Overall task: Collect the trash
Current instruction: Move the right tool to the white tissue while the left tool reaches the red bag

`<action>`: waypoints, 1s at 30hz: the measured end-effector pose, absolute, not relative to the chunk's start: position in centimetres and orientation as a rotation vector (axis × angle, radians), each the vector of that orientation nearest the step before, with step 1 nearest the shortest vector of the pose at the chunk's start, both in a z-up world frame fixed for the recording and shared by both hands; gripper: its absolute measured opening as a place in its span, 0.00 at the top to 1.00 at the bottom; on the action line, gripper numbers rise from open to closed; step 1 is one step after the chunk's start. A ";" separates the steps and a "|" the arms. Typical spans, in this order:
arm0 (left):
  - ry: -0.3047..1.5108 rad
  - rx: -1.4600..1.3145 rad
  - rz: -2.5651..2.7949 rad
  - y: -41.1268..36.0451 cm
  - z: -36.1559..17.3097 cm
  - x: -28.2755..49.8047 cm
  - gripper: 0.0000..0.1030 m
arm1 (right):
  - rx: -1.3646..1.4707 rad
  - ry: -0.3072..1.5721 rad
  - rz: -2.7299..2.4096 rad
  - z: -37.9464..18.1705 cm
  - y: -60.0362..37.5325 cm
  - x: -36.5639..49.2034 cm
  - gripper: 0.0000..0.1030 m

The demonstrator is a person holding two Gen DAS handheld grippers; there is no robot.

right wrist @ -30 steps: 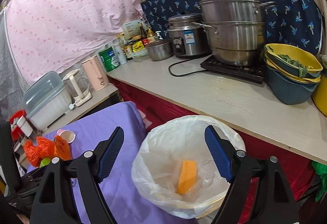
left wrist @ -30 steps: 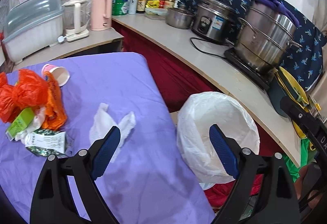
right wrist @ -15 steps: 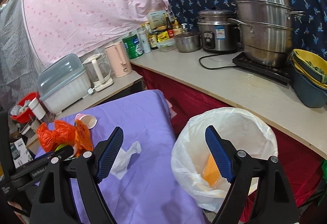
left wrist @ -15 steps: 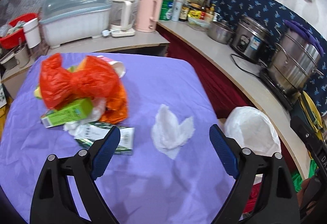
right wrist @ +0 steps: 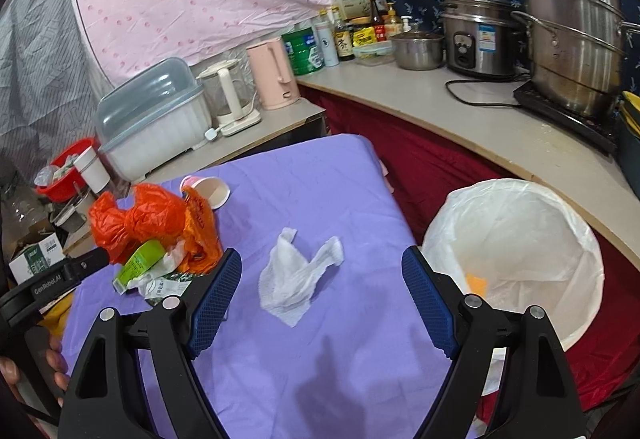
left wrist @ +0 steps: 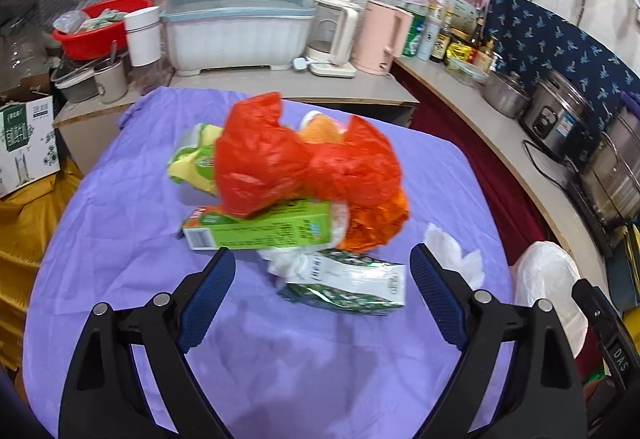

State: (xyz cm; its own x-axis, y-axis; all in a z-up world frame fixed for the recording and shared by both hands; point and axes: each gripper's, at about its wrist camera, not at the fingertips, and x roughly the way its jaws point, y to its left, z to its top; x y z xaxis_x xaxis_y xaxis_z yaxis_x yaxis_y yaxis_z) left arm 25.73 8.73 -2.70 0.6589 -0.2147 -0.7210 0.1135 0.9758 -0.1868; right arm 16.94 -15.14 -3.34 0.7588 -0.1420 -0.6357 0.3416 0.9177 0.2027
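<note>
Most of the trash was still on the purple tablecloth (left wrist: 120, 279). A heap sat toward the far left part of it: a crumpled red plastic bag (left wrist: 296, 155) lay on top of a green carton (left wrist: 260, 229), with an orange wrapper (left wrist: 376, 223) tucked under the bag's right side and a yellow-green packet (left wrist: 192, 159) showing behind it on the left. Just in front of the heap lay a flattened green-and-white pouch (left wrist: 348, 283). A paper cup (right wrist: 210, 191) lay on its side at the back of the pile. Apart from the heap, nearer the table's right edge, was a crumpled white tissue (right wrist: 298, 279).

Off that edge stood the bin (right wrist: 516, 263) lined with a white bag. Only one orange piece (right wrist: 476, 283) could be seen inside, so the job looked barely started, with every item on the cloth still to go.

The left gripper (left wrist: 322, 297) hung over the pouch with its jaws spread wide and nothing between the pads. The right gripper (right wrist: 322, 301) was likewise spread and empty, poised above the tissue. Judging by that, the pouch and the tissue were the likely next pickups, then the heap.

The counter (right wrist: 460, 111) behind, with its pots and kettles, was not part of the work.
</note>
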 end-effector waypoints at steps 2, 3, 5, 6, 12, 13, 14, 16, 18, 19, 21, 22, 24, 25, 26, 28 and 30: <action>0.833 -0.139 -0.164 9.9 -2.9 26.2 0.18 | 0.317 0.675 -0.257 -3.9 -14.4 17.6 0.23; 0.834 -0.146 -0.158 10.4 -3.0 26.6 0.18 | 0.316 0.679 -0.253 -4.1 -14.1 17.7 0.23; 0.836 -0.157 -0.143 11.4 -3.2 27.0 0.18 | 0.312 0.690 -0.245 -4.5 -13.6 18.2 0.23; 0.837 -0.163 -0.136 11.9 -3.2 27.3 0.18 | 0.310 0.696 -0.241 -4.8 -13.3 18.6 0.23; 0.844 -0.181 -0.118 13.4 -3.8 29.0 0.18 | 0.305 0.731 -0.234 -6.2 -12.4 20.5 0.23; 0.844 -0.183 -0.119 13.5 -3.8 29.2 0.18 | 0.305 0.740 -0.234 -6.6 -12.4 20.8 0.23; 0.844 -0.185 -0.119 13.6 -3.9 29.5 0.16 | 0.305 0.746 -0.235 -6.8 -12.5 21.1 0.23; 0.841 -0.189 -0.121 13.8 -4.0 30.2 0.14 | 0.305 0.763 -0.239 -7.6 -12.4 21.8 0.23; 0.838 -0.184 -0.122 13.8 -4.1 31.0 0.14 | 0.308 0.776 -0.242 -8.3 -12.5 22.4 0.23; 0.837 -0.181 -0.124 13.8 -4.2 31.4 0.14 | 0.310 0.785 -0.245 -8.7 -12.5 22.7 0.23; 0.836 -0.177 -0.125 13.7 -4.4 32.1 0.14 | 0.313 0.799 -0.249 -9.4 -12.7 23.2 0.23; 0.836 -0.178 -0.129 13.6 -4.4 32.4 0.14 | 0.316 0.807 -0.251 -9.8 -12.7 23.5 0.23; 0.839 -0.175 -0.135 13.4 -4.7 33.1 0.14 | 0.320 0.826 -0.256 -10.7 -12.9 24.1 0.23; 0.839 -0.175 -0.138 13.3 -4.8 33.3 0.14 | 0.320 0.832 -0.258 -11.0 -13.0 24.2 0.23; 0.840 -0.174 -0.142 13.2 -4.9 33.5 0.14 | 0.321 0.841 -0.261 -11.5 -13.1 24.6 0.23; 0.840 -0.177 -0.150 13.1 -5.1 34.0 0.14 | 0.323 0.851 -0.262 -12.0 -13.2 25.0 0.23; 0.838 -0.177 -0.157 12.9 -5.2 34.3 0.15 | 0.322 0.865 -0.268 -12.8 -13.3 25.6 0.23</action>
